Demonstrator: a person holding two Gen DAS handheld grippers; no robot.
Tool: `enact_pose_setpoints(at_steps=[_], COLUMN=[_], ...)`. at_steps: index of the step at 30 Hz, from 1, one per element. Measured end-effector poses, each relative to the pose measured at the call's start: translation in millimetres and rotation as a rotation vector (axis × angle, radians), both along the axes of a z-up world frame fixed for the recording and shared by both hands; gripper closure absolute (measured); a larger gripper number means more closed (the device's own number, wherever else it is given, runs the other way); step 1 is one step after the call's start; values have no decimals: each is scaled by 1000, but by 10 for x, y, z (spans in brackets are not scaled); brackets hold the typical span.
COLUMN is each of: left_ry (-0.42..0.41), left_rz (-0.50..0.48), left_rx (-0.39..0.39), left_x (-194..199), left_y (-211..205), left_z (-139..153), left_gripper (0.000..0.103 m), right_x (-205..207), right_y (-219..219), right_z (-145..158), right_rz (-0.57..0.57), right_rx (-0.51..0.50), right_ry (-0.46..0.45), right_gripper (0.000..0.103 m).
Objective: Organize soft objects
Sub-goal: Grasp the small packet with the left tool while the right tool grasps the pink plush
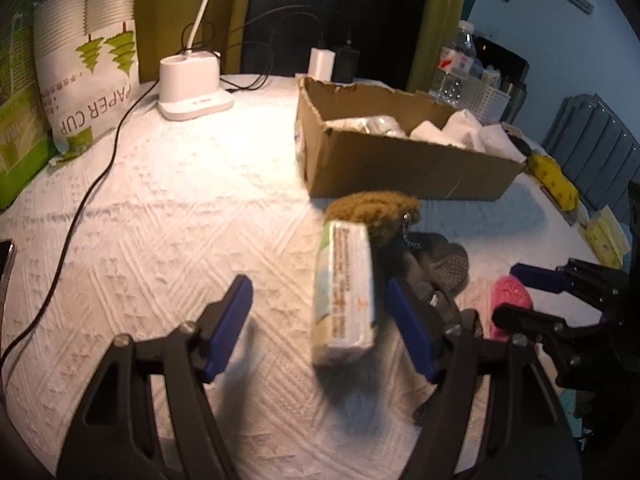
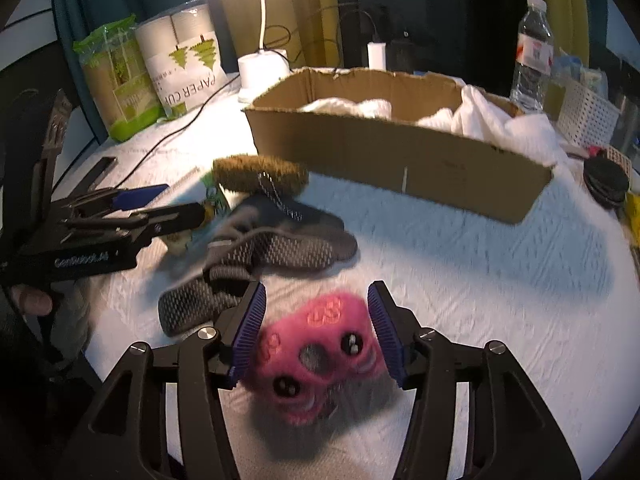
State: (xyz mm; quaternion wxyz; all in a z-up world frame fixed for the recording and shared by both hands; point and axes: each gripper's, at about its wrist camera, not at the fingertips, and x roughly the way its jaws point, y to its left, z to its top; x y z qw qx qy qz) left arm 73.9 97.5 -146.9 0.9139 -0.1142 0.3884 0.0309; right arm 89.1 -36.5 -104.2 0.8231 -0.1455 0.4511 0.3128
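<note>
My left gripper point(image 1: 320, 320) is open around a pale tissue pack point(image 1: 345, 289) that stands between its blue pads without touching them. Behind the pack lie a brown fuzzy plush with a ball chain point(image 1: 374, 210) and grey socks point(image 1: 440, 264). My right gripper point(image 2: 316, 332) is open, its pads on either side of a pink plush toy point(image 2: 316, 352) on the white cloth; whether they touch it I cannot tell. The pink toy also shows in the left wrist view point(image 1: 510, 300). A torn cardboard box point(image 2: 396, 152) holding white soft items stands behind. The brown plush point(image 2: 260, 174) and socks point(image 2: 280, 244) also show here.
A lamp base point(image 1: 192, 84), a black cable point(image 1: 92, 184) and paper cup packs point(image 1: 88, 64) stand at the back left. A water bottle point(image 2: 534, 52), a white basket point(image 2: 584, 112) and a black round object point(image 2: 606, 182) are at the right. Yellow packs point(image 1: 554, 176) lie right of the box.
</note>
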Motion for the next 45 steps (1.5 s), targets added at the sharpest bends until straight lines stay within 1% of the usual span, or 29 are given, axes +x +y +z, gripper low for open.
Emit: enact_pose_setpoints(at_steps=[1,3,4,6,8,10,12,13,14,17,20,26,39,45], left_ry=[-1,-5,-6,-4,5,8,7,9,12,10,1,-19,-76,-95], left_rz=[-2,-7,-12,-19,-28,-38,-42,-44,-48,-55,-63,-71,-79,-68], left_rx=[3,12,15,18,23,24,21,20,19,18,21,24,23,24], left_x=[4,9,13,20,35,40,43,48,54,53,59,90,125,158], left_y=[-6,-22,-32,-42,-58,-71,-75,-77,-81,-100,-136,-191,-235,-218], left_z=[-2,-1,-2,-3,-15,-21,-19,-20,-21,-5,41,151,441,582], left_gripper=[32,32,33,41,51,56,59,65,69,73,76,77,78,78], right_x=[-9,-13,-14,-16,-24,-43,-66,-77,-85,-106,-105,-26,191,302], right_y=[-11,-41,-55,-57,-44,-13,18,26,31,32,17,-48,-94,-136], right_z=[-15,-57,-75,-101,-118,-131,-130,-124,-114,-72,-13,134,428,554], right_rz=[-4,-11,-14,-9,1,16,36,45,53,78,89,83,75,67], right_rx=[-5,-3,2,10,13,13,10,8,7,7,7,34,79,96], right_ry=[5,25,35,52,65,70,69,63,57,38,15,-33,-106,-132], right_gripper=[46,41,41,41,41,44,48,49,51,55,56,56,56,56])
